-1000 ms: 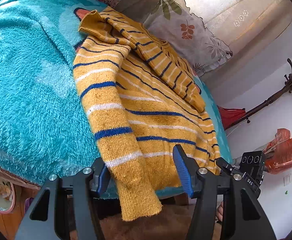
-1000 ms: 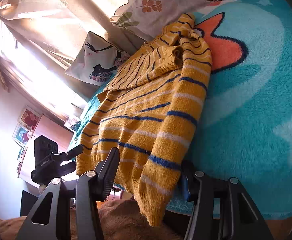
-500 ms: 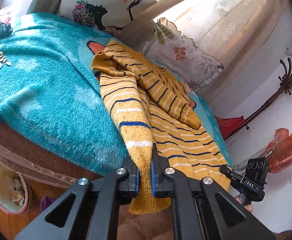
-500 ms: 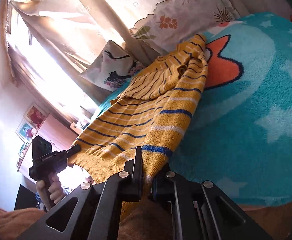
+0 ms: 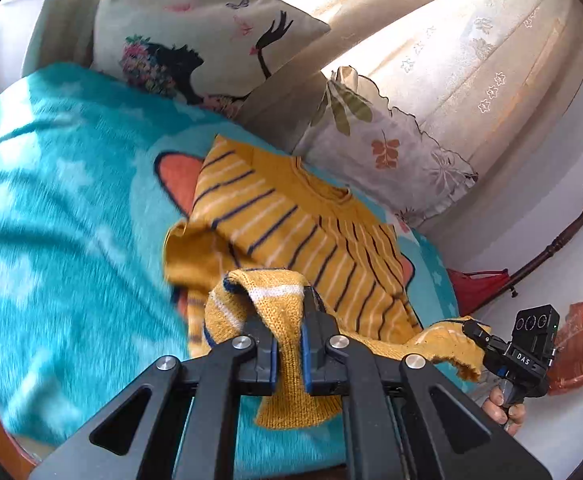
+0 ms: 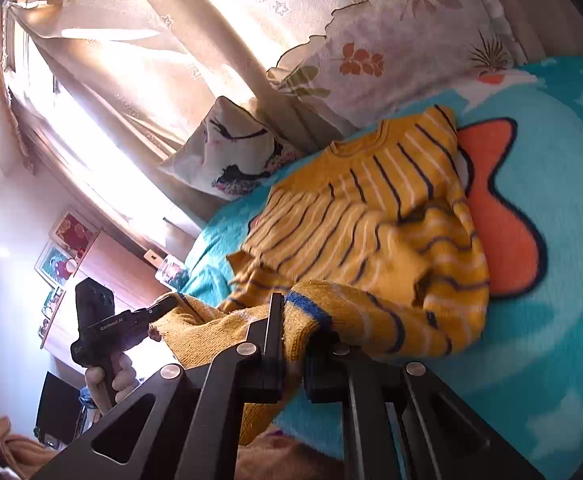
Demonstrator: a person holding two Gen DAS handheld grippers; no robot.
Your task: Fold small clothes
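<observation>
sweater (image 5: 291,216): coarse mustard knit, matt
blanket (image 5: 71,208): shaggy teal fleece
gripper (image 5: 289,336): matt black plastic, shiny metal screws
pads (image 5: 306,354): blue ribbed rubber
curtain (image 5: 471,60): thin cream cloth

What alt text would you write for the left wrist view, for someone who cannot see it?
A black two-finger left gripper is shut on the hem of a mustard-yellow striped sweater, lifting it off a fluffy teal blanket. At lower right, the right gripper pinches the hem's other corner; two printed pillows lean against a pale curtain behind.
</observation>
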